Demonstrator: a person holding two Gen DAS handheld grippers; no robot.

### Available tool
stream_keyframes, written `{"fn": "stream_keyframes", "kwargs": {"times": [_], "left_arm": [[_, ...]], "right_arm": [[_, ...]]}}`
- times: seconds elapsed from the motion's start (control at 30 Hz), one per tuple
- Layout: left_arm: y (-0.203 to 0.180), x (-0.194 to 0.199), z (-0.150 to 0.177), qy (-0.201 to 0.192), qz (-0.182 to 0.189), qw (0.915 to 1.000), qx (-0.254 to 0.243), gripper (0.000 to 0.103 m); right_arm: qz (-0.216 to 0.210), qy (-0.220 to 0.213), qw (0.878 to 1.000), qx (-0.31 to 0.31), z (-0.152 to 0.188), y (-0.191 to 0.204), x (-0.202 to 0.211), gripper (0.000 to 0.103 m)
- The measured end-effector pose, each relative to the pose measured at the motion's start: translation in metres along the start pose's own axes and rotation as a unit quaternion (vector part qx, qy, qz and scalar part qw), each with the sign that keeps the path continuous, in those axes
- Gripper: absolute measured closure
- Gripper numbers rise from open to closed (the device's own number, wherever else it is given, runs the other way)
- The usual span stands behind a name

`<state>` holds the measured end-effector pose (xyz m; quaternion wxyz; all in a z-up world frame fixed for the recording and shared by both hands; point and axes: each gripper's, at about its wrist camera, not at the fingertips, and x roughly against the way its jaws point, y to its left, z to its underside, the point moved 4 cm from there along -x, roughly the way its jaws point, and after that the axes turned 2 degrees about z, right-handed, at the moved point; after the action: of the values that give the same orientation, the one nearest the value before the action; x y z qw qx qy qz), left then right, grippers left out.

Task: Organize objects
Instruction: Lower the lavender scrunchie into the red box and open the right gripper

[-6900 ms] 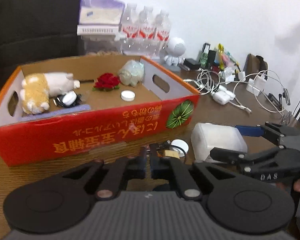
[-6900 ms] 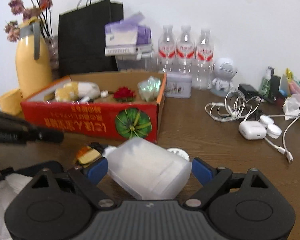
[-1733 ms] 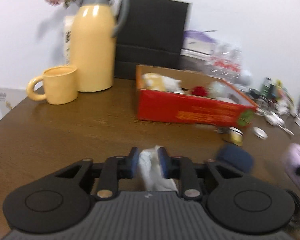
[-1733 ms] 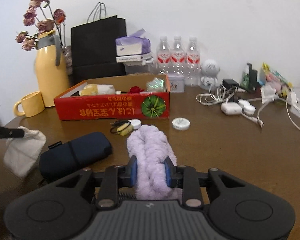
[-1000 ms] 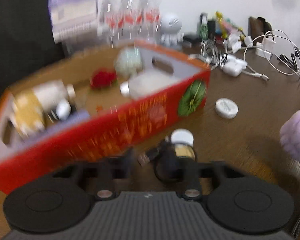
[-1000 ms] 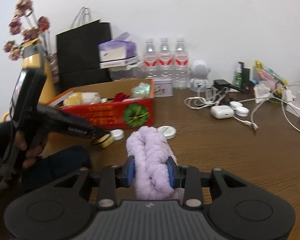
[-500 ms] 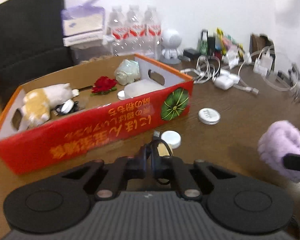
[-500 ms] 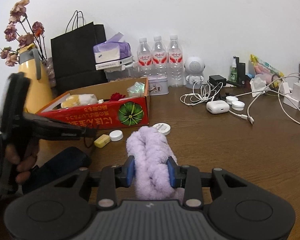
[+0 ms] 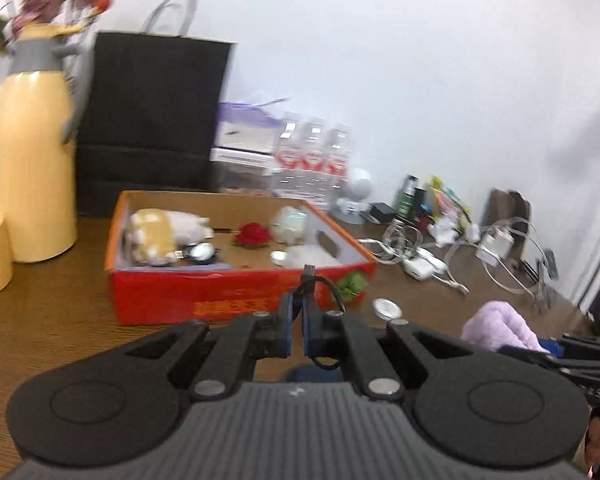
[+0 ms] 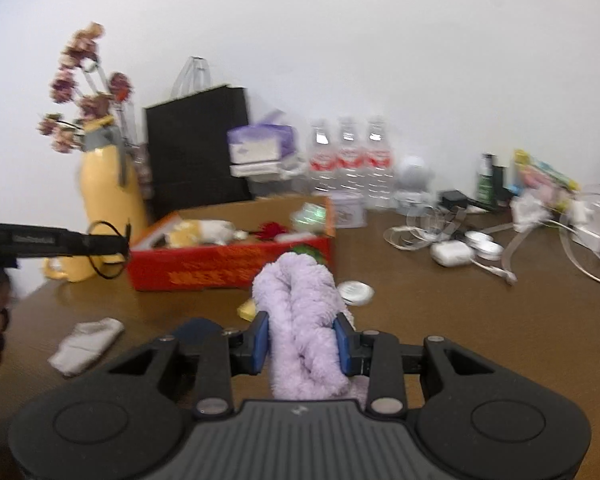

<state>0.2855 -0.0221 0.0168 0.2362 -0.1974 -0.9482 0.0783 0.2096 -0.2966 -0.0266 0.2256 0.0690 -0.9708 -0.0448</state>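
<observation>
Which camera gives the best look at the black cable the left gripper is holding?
The right wrist view: the cable hangs as a full loop from the left gripper, seen side-on. The left wrist view shows only part of it, curling above its shut fingers.

Open tabletop (image 10: 480, 340) beside red box (image 10: 228, 268)

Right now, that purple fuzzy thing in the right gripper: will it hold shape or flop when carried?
Probably floppy: the purple fuzzy thing is plush and folded double, bulging above the right gripper. Likely light, since it stands up from the pads unsupported. The pile looks squashed between them, so slip seems unlikely, though loose ends may droop.
</observation>
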Motion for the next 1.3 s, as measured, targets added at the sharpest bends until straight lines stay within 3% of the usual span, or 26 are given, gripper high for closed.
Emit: {"fn": "stream_keyframes", "kwargs": {"times": [0.17,0.27,0.37,0.43,0.5,0.57,0.63,0.73,0.8,0.87,1.0,1.07,1.2,1.3], "left_arm": [[0.027,-0.034,-0.051,-0.007,0.006,0.9999,-0.008,0.098],[0.044,-0.089,-0.077,0.028,0.0,0.9996,0.004,0.098],[0.052,-0.163,-0.096,0.098,-0.002,0.9951,0.004,0.097],[0.057,-0.216,-0.097,0.156,-0.019,0.9876,-0.001,0.097],[0.063,-0.25,-0.092,0.187,-0.027,0.982,0.008,0.093],[0.071,-0.268,-0.083,0.2,-0.047,0.9785,0.013,0.084],[0.076,-0.266,-0.077,0.194,-0.055,0.9792,0.02,0.083],[0.08,-0.238,-0.08,0.172,-0.047,0.9835,0.03,0.066],[0.078,-0.21,-0.09,0.143,-0.05,0.9882,0.022,0.066],[0.073,-0.183,-0.102,0.113,-0.048,0.9923,0.018,0.061],[0.057,-0.115,-0.123,0.064,-0.05,0.9967,0.002,0.048],[0.045,-0.088,-0.123,0.057,-0.051,0.997,-0.012,0.037],[0.017,-0.021,-0.086,0.037,-0.055,0.9969,-0.044,0.024],[-0.009,0.041,-0.037,-0.002,-0.064,0.9958,-0.066,0.014]], "right_arm": [[-0.081,-0.002,0.996,0.027,-0.057,0.007,-0.04,0.072],[-0.074,0.007,0.996,0.056,-0.099,0.01,-0.094,0.072],[-0.078,0.049,0.995,0.049,-0.138,0.011,-0.172,0.072],[-0.109,0.109,0.988,0.013,-0.158,0.01,-0.239,0.072],[-0.091,0.153,0.984,-0.025,-0.164,0.008,-0.296,0.069],[-0.051,0.193,0.979,-0.042,-0.156,0.01,-0.34,0.064],[-0.038,0.23,0.972,-0.038,-0.143,0.019,-0.363,0.058],[-0.08,0.228,0.968,-0.073,-0.139,0.021,-0.355,0.054],[-0.122,0.225,0.959,-0.121,-0.142,0.014,-0.341,0.042],[-0.127,0.222,0.956,-0.145,-0.147,0.01,-0.321,0.041],[-0.12,0.197,0.968,-0.1,-0.164,0.017,-0.27,0.041],[-0.116,0.18,0.973,-0.081,-0.169,0.019,-0.238,0.04],[-0.112,0.144,0.98,-0.075,-0.158,0.015,-0.166,0.033],[-0.108,0.106,0.987,-0.061,-0.116,0.016,-0.107,0.026]]}}
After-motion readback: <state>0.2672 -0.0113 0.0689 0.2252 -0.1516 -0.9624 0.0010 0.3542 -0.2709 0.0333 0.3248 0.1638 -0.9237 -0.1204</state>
